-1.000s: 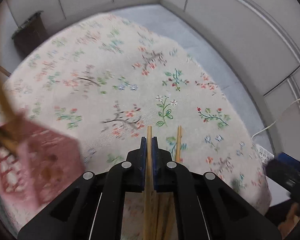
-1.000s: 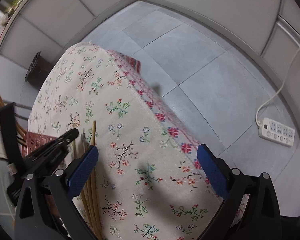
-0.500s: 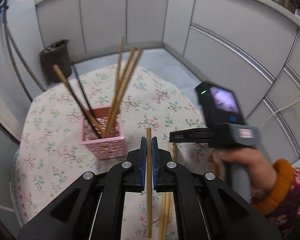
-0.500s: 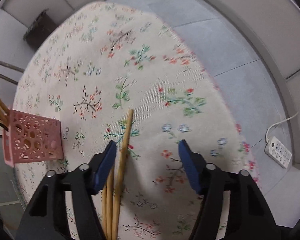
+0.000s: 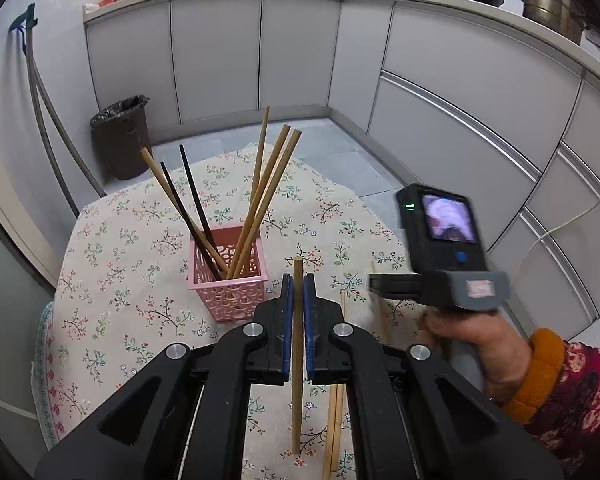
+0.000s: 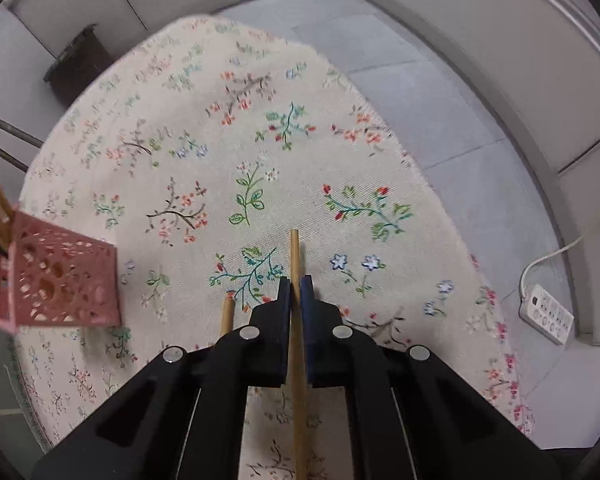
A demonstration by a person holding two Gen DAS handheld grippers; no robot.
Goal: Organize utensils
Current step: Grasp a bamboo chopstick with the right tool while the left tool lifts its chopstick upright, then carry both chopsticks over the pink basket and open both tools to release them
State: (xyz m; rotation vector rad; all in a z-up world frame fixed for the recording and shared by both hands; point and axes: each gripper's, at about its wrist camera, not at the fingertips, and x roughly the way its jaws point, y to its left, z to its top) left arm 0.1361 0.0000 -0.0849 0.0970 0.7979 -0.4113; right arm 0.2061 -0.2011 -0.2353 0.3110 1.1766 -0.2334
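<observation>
No readable writing anywhere I look.
My right-hand device (image 5: 444, 256) carries a small reddish label (image 5: 480, 289), but its print is too blurred to make out; the power strip (image 6: 546, 314) on the floor shows only tiny unreadable marks.

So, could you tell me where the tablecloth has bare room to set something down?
Bare cloth lies left of the pink basket toward the table edge, and beyond it toward the far edge. It is crowded near the grippers, where loose chopsticks lie beside the left gripper.
</observation>
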